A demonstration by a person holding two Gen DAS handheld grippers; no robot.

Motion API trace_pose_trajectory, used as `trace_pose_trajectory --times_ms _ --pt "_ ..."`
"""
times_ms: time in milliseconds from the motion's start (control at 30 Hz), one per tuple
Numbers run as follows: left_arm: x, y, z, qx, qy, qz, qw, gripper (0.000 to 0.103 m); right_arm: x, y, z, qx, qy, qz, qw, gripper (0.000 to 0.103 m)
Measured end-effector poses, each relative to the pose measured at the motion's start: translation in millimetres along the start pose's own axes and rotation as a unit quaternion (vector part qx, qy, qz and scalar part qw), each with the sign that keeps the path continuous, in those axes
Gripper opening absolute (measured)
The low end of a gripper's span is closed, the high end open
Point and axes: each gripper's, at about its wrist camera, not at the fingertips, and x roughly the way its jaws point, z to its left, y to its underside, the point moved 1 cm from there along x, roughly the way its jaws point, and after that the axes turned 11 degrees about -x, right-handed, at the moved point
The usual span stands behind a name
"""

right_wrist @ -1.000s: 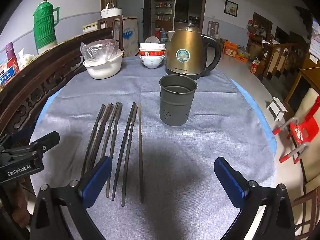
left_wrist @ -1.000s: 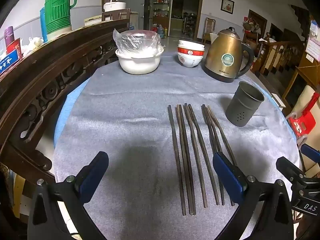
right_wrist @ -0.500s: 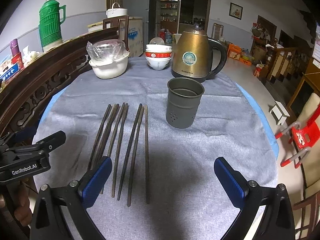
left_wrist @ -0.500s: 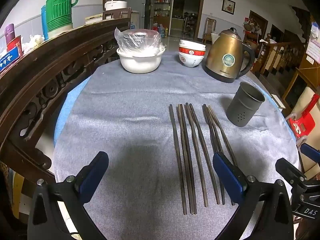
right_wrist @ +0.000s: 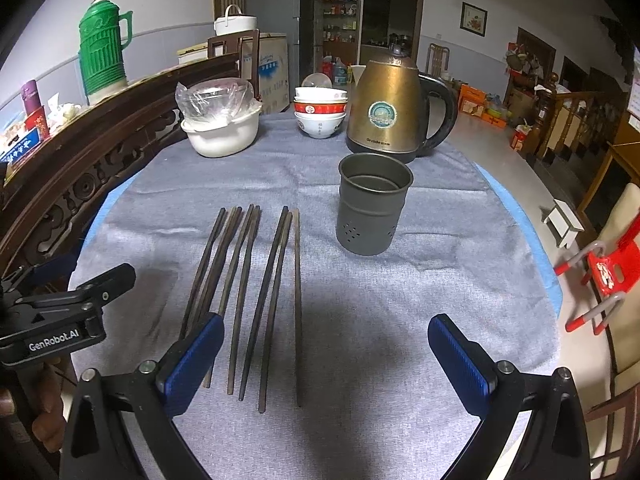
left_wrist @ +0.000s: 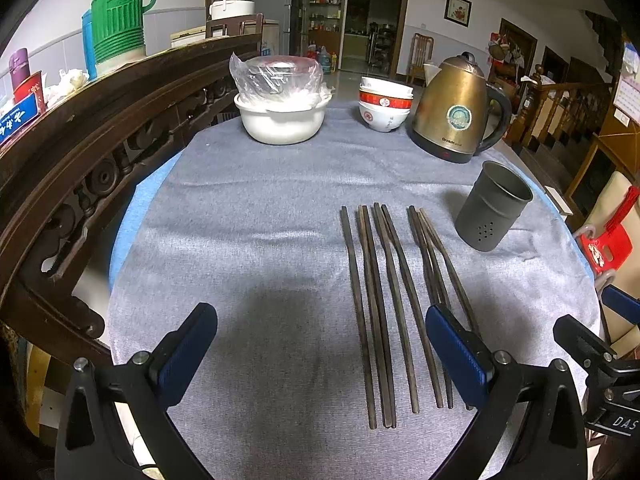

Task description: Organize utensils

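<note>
Left wrist view: the left hand-held gripper (left_wrist: 320, 354) hangs over the near edge of the desk (left_wrist: 240, 208), its two blue-padded fingers spread wide with nothing between them. Eight dark chopsticks (left_wrist: 390, 304) lie flat on the grey cloth, roughly side by side, running away from the camera; the right finger sits above the near ends of the rightmost ones. One grey metal holder (left_wrist: 494, 210) with small holes stands upright just right of the far tips, apart from them. Behind are one white pot (left_wrist: 282, 122) covered with plastic film, a stack of bowls (left_wrist: 384, 106) and one brass kettle (left_wrist: 456, 114).

Right wrist view: the right hand-held gripper (right_wrist: 326, 360) is likewise wide open and holds nothing. The eight chopsticks (right_wrist: 256, 288) lie left of centre, with the left finger over the near ends of the leftmost ones. The holder (right_wrist: 372, 210) stands upright and looks empty, just in front of the kettle (right_wrist: 394, 108).
</note>
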Motion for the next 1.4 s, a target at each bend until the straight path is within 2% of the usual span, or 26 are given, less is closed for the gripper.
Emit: trace_pose_trajectory --times_ms 500,833,1100,1300,1333,1400 --pt "2 -1 1 0.001 -0.002 0.002 1.0 0.103 2 -2 2 0.003 -0.006 -0.011 1.0 0.103" --pt "5 0 2 0.001 -0.003 0.004 1.0 0.103 3 -1 1 0.007 -0.024 0.008 1.0 0.103" --pt "7 3 3 0.0 -0.003 0.006 1.0 0.103 1 -1 4 0.001 -0.022 -0.006 1.0 0.103" --pt "9 3 9 -0.006 -0.001 0.013 0.9999 0.103 4 -1 2 0.005 -0.047 -0.005 0.999 0.102" --pt "11 3 12 -0.011 0.0 0.017 0.9998 0.103 6 0 1 0.005 -0.048 -0.002 0.999 0.102" --pt "16 4 19 -0.021 -0.002 0.027 0.9994 0.103 15 2 -4 0.018 -0.061 0.009 0.998 0.093"
